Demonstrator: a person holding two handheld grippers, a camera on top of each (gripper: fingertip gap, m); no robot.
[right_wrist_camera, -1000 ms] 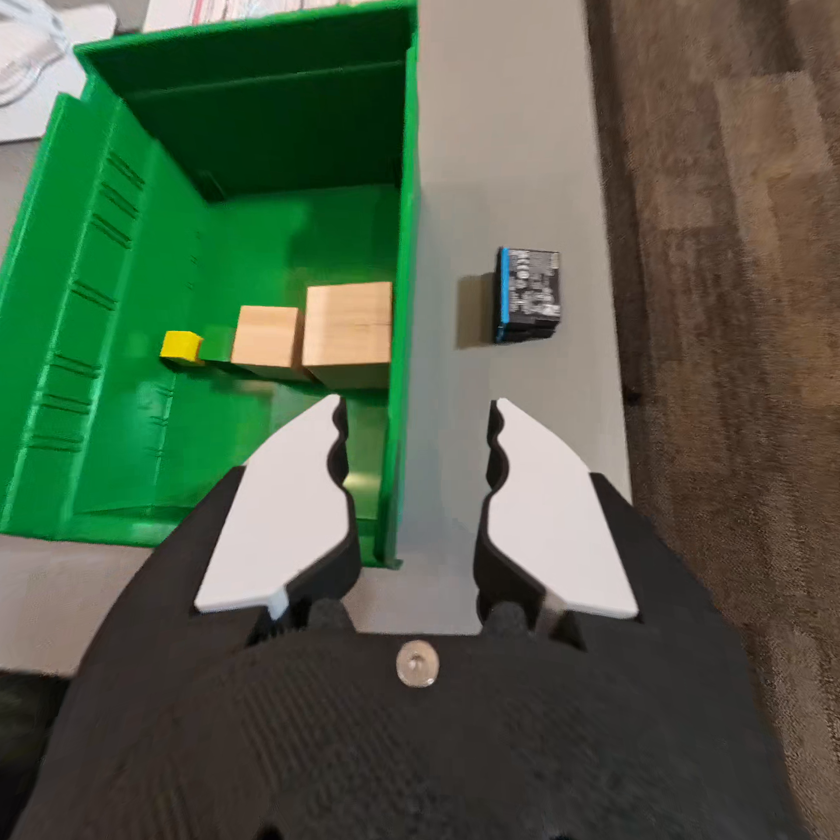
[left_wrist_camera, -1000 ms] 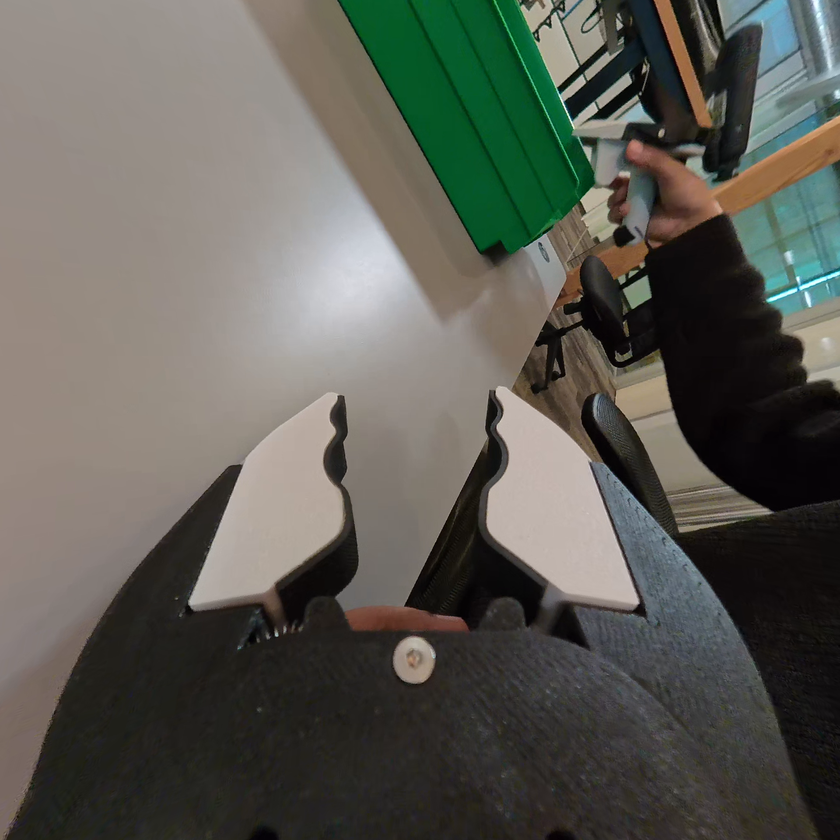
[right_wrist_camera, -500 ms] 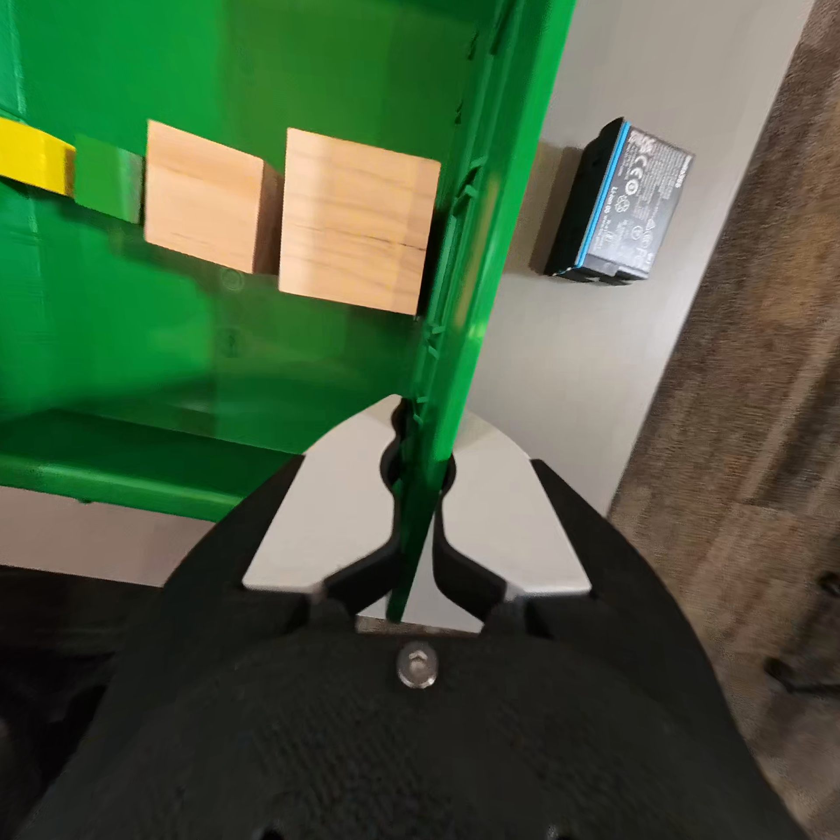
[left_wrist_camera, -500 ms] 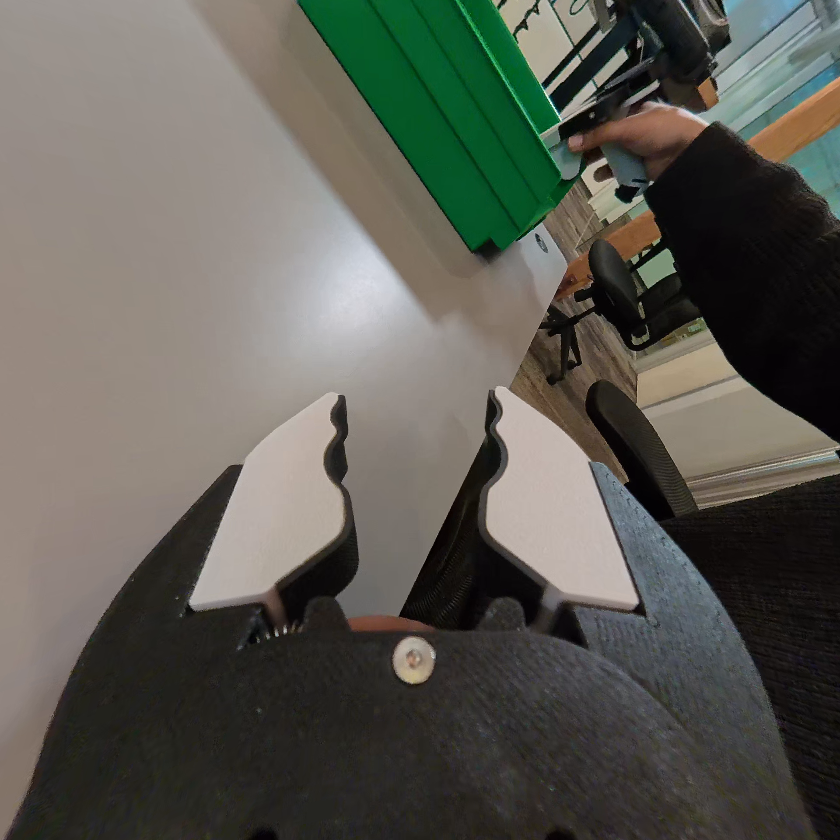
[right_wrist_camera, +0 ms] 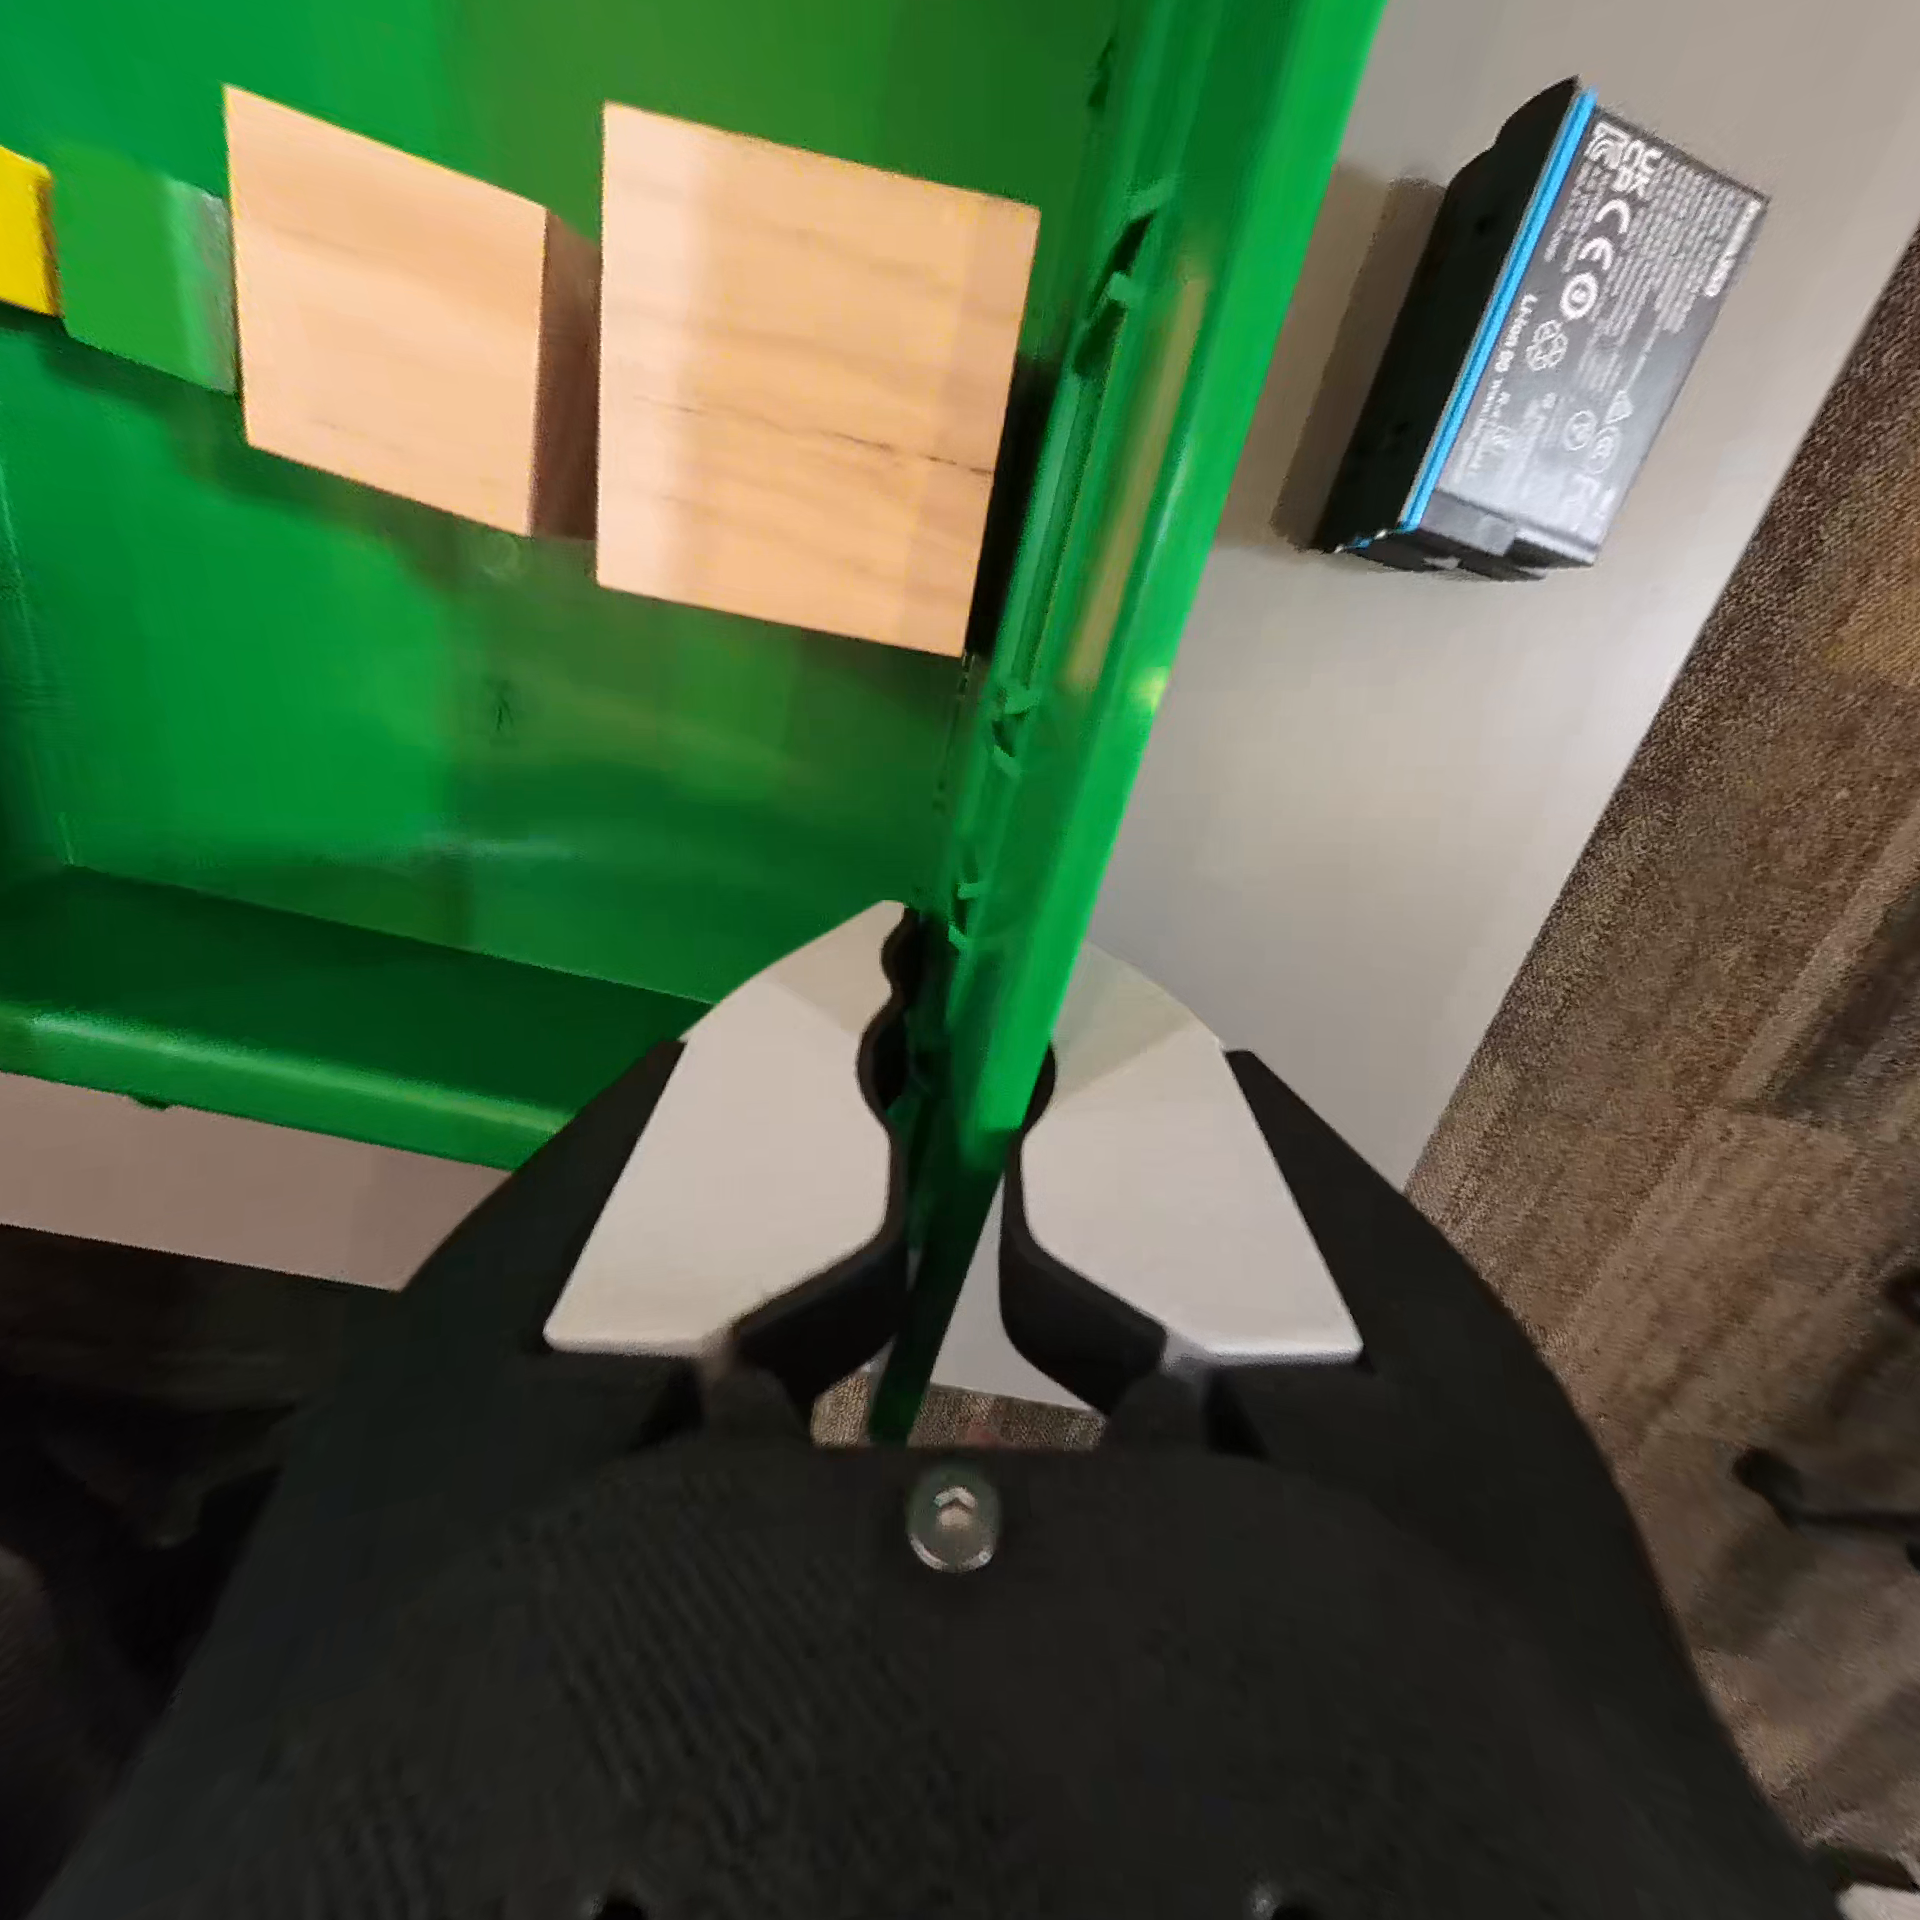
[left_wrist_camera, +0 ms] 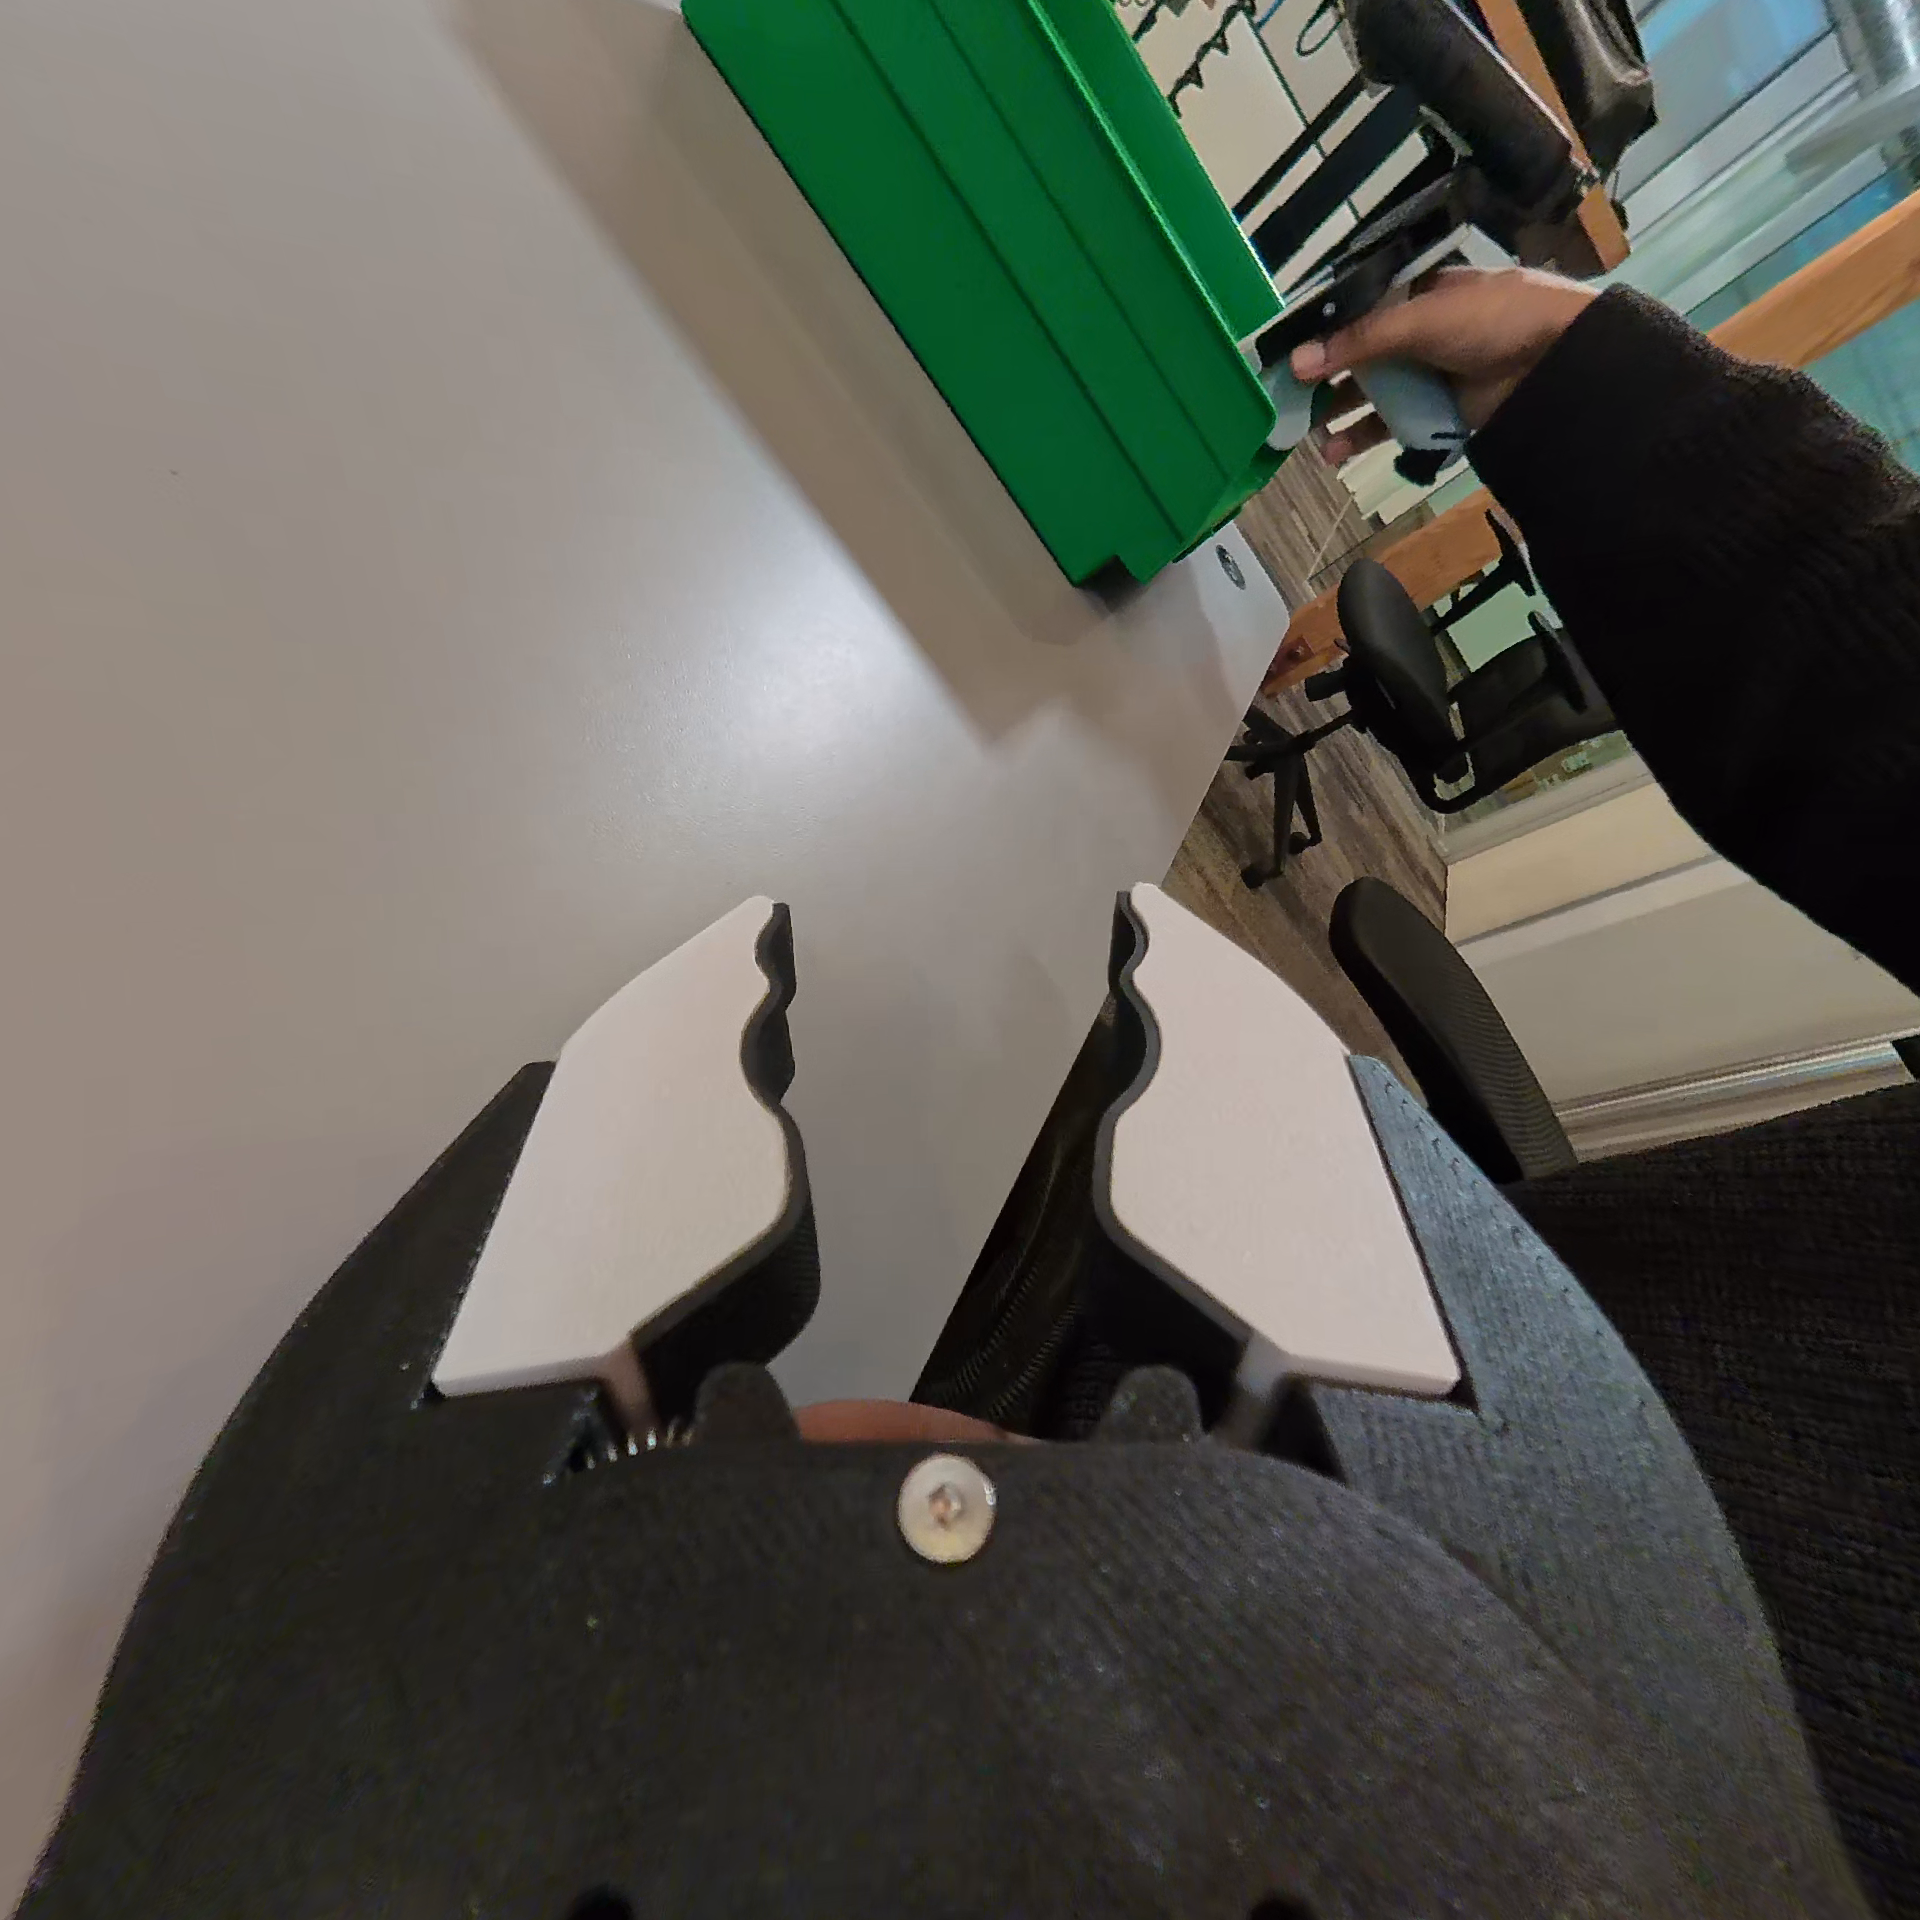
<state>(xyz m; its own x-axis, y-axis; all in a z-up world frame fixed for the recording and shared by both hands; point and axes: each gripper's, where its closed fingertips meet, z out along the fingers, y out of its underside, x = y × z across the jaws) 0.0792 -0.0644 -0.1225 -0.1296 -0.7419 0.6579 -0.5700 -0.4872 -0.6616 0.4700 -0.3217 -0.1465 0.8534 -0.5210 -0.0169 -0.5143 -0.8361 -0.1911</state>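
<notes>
Grey counter [left_wrist_camera: 416,520] fills most of the left wrist view. Left gripper [left_wrist_camera: 951,925] hangs low over it, near its edge, fingers [left_wrist_camera: 644,1143] spread wide with nothing between them. Green bin [left_wrist_camera: 1018,281] sits well ahead on the counter, seen from its outer side wall. At the bin's far corner a hand [left_wrist_camera: 1455,332] in a black sleeve [left_wrist_camera: 1714,582] grips the handle of the right gripper [left_wrist_camera: 1283,400], which meets the bin's rim there. Black office chairs [left_wrist_camera: 1403,675] stand on the floor beyond the counter edge.

Right wrist view: right gripper [right_wrist_camera: 961,997] is clamped on the bin's side wall [right_wrist_camera: 1039,831], fingers [right_wrist_camera: 748,1174] narrow, one inside the bin and one outside, wall pinched between them. Picture is a bit motion-blurred. Inside the bin, a large wooden block [right_wrist_camera: 800,384] lies against that same wall, a smaller wooden block [right_wrist_camera: 384,312] just beside it, then a small green block [right_wrist_camera: 145,270], and a yellow block [right_wrist_camera: 21,244] cut off at the frame edge, all in a row. Outside the bin, a black battery pack [right_wrist_camera: 1558,343] with a blue stripe lies on the counter [right_wrist_camera: 1299,779], near the wall but apart from it. Brown carpet floor [right_wrist_camera: 1714,935] shows past the counter edge.
</notes>
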